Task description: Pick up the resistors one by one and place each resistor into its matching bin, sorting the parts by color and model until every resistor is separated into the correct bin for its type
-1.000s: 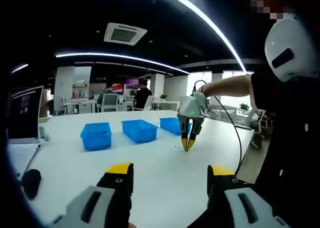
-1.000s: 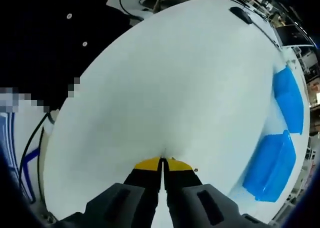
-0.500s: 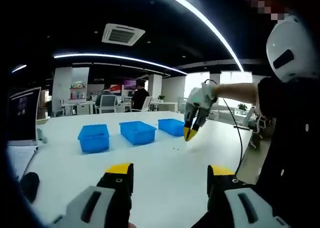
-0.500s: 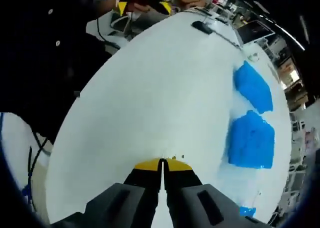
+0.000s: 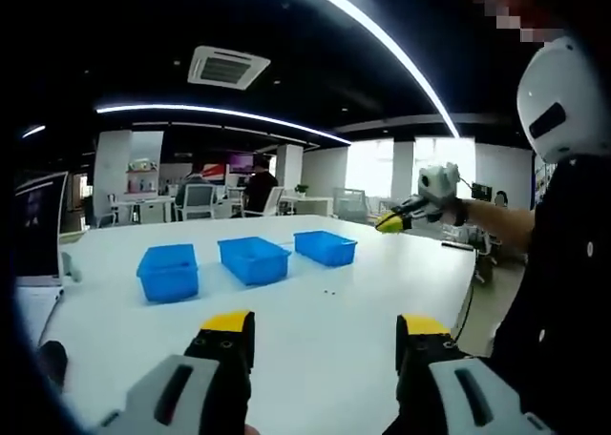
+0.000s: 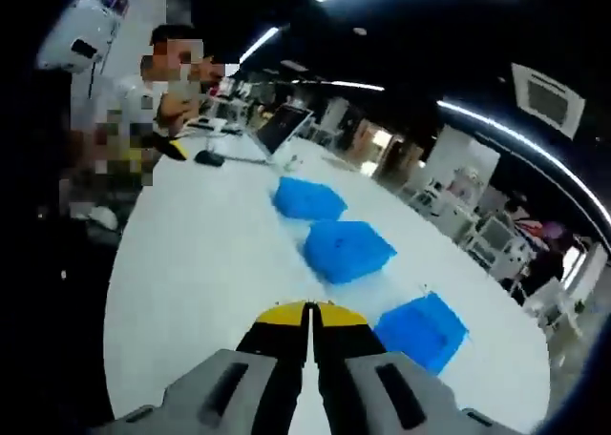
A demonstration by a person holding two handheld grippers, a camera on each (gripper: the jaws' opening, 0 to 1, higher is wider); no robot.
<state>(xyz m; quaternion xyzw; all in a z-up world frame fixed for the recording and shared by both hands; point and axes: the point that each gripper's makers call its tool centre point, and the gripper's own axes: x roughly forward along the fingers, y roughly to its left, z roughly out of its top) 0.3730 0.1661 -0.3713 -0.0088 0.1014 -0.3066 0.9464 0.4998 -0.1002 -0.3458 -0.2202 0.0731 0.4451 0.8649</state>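
Left gripper view: the left gripper (image 5: 325,335) has its jaws spread apart, holding nothing, above the white table (image 5: 353,306). Beyond lie tiny resistors (image 5: 329,291), then three blue bins (image 5: 253,259). The right gripper (image 6: 311,313) is clenched tight above the table; whether it holds a resistor cannot be told.

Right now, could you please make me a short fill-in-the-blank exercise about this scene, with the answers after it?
1. The number of blue bins on the white table is ____.
2. The left gripper is ____.
3. The right gripper is ____.
4. The colour of both grippers' tips is ____.

Answers: three; open; shut; yellow
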